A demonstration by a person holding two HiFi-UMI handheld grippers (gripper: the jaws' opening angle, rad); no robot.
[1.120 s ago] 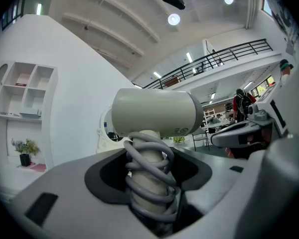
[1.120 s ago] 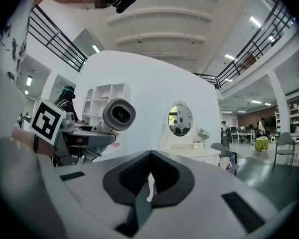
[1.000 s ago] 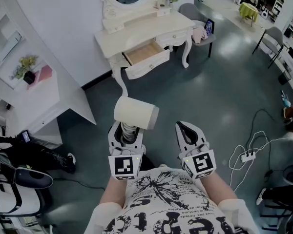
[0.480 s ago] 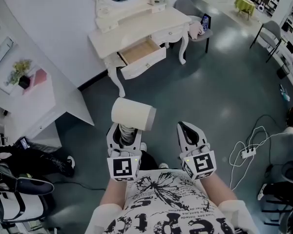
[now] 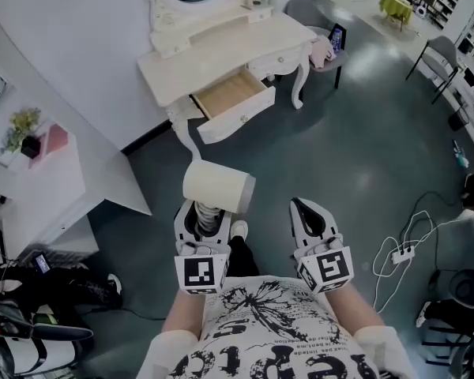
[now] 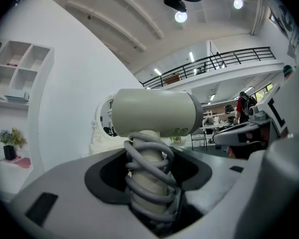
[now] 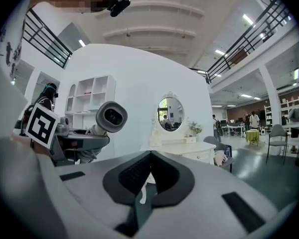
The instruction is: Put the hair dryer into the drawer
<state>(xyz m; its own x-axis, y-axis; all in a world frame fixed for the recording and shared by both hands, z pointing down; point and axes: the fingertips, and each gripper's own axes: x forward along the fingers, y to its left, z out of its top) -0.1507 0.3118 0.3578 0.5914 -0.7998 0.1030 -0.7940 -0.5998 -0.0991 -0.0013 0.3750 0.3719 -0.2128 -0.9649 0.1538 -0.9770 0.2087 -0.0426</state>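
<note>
The left gripper (image 5: pixel 201 213) is clamping the dryer (image 5: pixel 219 187) by its cord-wrapped handle. The barrel is lying crosswise above the jaws, one end pointing toward the right gripper (image 5: pixel 310 214), which is sitting closed on nothing just beside it. The open drawer (image 5: pixel 233 97) is facing the person from well ahead, slightly right of the dryer, so the left hand is probably the one carrying it forward.

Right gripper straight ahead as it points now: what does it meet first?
Nothing close. The right gripper, shut and empty, points across the floor toward the white dressing table, near its open drawer; that is probably first, though depth is unclear.
</note>
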